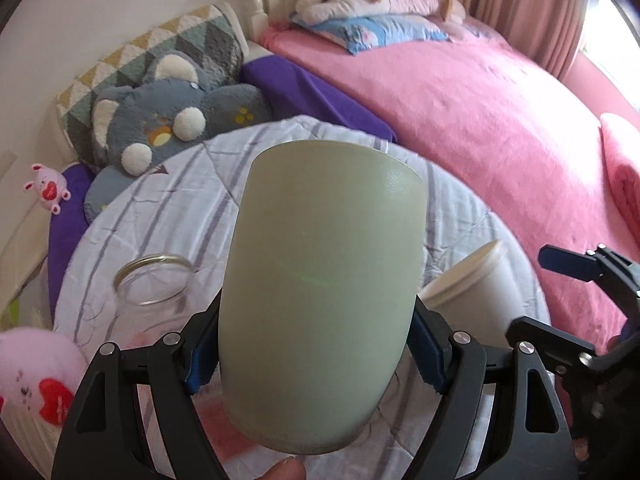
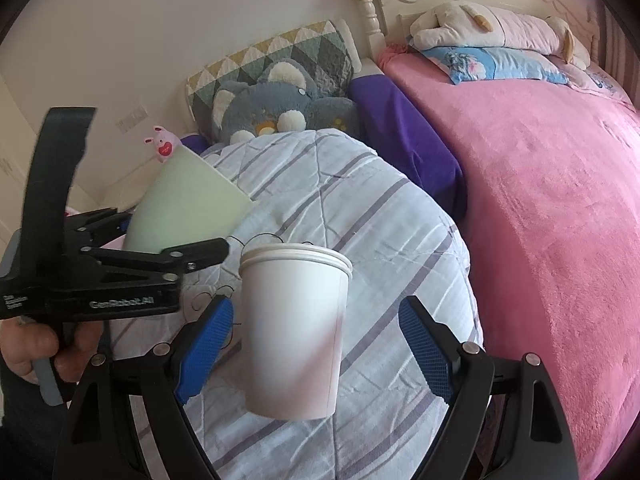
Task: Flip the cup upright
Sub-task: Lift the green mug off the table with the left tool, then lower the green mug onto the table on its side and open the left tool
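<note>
The left gripper [image 1: 316,354] was clamped on the sides of the green cup [image 1: 320,300], holding it up off the striped quilt [image 1: 168,216] with the wide end pointing away, so I'd guess the flip was mid-way and setting it down was left. The right gripper [image 2: 316,350] hung spread wide around the white paper cup [image 2: 294,328] without touching it; that one already stood rim-up beside a glass jar [image 1: 154,280].

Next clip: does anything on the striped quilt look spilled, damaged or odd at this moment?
Nothing spilled or damaged shows. The left gripper clamps a green cup, while the white paper cup and glass jar stand on soft, rumpled bedding, an unsteady base.
</note>
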Available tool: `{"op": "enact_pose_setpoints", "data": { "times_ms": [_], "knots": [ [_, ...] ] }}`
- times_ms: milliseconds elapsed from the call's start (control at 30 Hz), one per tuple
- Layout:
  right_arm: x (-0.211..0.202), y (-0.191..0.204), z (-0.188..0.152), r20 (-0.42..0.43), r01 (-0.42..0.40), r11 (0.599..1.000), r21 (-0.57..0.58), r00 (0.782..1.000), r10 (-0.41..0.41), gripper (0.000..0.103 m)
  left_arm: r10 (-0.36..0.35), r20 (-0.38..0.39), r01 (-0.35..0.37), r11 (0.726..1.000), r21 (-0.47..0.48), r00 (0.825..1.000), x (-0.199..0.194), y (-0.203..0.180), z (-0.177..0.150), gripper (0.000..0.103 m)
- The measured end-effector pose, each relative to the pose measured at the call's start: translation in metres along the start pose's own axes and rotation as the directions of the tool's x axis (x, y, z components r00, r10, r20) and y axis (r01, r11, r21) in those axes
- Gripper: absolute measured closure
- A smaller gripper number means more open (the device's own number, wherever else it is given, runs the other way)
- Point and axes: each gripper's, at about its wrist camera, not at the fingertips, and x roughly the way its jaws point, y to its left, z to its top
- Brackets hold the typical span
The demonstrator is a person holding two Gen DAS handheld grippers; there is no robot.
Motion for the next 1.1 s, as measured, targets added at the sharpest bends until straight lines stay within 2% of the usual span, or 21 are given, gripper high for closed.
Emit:
{"op": "enact_pose_setpoints", "data": {
  "times_ms": [133, 267, 600, 733, 900, 1000, 1100],
  "knots": [
    [-0.013, 0.003, -0.003, 0.017, -0.004, 1.000, -0.007, 1.000, 0.004, 0.018, 0.011, 0.042, -0.010, 0.999, -0.033, 0.999, -0.032, -0.002, -0.014, 0.023],
    [-0.026, 0.010, -0.010, 0.030, -0.011, 1.000, -0.020, 0.999, 0.011, 0.018, 0.031, 0.053, -0.027, 0.997, -0.071, 0.998, -0.055, -0.006, -0.037, 0.023],
    [-0.060, 0.028, -0.056, 0.025, -0.046, 0.996, -0.080, 0.999, 0.048, 0.018, 0.053, 0.000, -0.052, 0.972, -0.228, 0.999, -0.094, -0.026, -0.138, 0.023],
    [-0.079, 0.035, -0.078, 0.028, -0.053, 0.994, -0.100, 0.998, 0.056, 0.018, 0.034, -0.040, -0.045, 0.952, -0.303, 0.999, -0.092, -0.036, -0.172, 0.023],
    [-0.099, 0.033, -0.103, 0.035, -0.036, 0.994, -0.106, 0.999, 0.040, 0.018, 0.036, -0.088, -0.069, 0.909, -0.410, 0.995, -0.073, -0.039, -0.207, 0.023],
    [-0.106, 0.033, -0.115, 0.032, -0.036, 0.994, -0.102, 0.999, 0.039, 0.018, 0.039, -0.109, -0.084, 0.889, -0.449, 0.993, -0.062, -0.040, -0.219, 0.023],
    [-0.112, 0.034, -0.125, 0.029, -0.031, 0.994, -0.109, 0.999, 0.034, 0.018, 0.060, -0.100, -0.100, 0.882, -0.461, 0.993, -0.060, -0.045, -0.225, 0.021]
  ]
}}
